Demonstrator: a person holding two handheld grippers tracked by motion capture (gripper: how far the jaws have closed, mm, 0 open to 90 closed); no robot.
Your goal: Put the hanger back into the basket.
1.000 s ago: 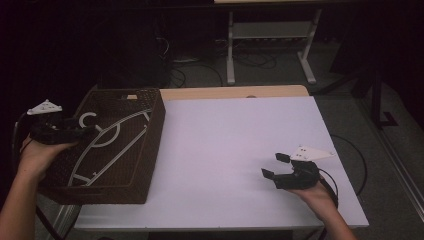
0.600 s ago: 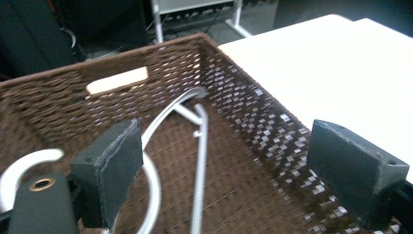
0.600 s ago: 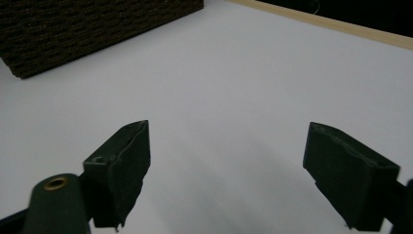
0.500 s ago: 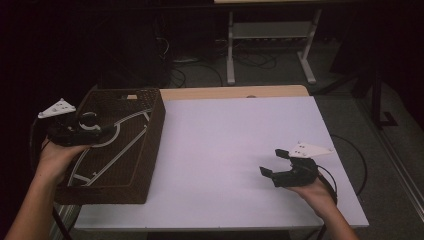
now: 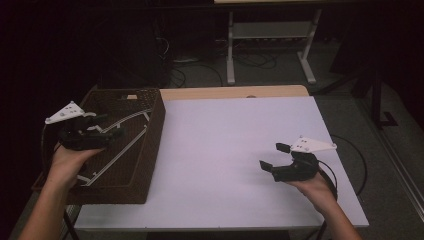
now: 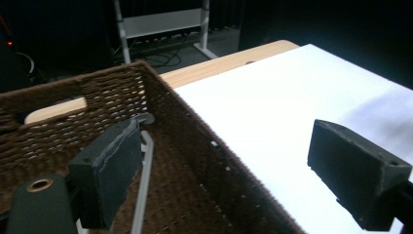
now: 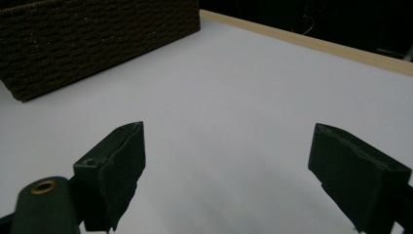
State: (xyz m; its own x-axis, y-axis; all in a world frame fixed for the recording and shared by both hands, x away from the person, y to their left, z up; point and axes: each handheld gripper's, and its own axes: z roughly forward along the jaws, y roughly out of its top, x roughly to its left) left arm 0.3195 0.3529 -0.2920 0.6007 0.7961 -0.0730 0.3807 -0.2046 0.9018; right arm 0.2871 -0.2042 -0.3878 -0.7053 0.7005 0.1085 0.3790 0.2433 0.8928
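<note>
My left gripper [image 5: 107,131] hangs over the brown wicker basket [image 5: 152,145] at the table's left end, jaws wide with nothing between them; they have just been opening. In the left gripper view one jaw sits above the basket's inside and the other out over the white table top [image 6: 302,97], with the basket's wall between them below. White hangers [image 5: 117,155] lie in the basket. My right gripper [image 5: 274,159] sits low over the bare table near the front right, well apart from the basket, jaws also spread wide and empty, just opened further too.
</note>
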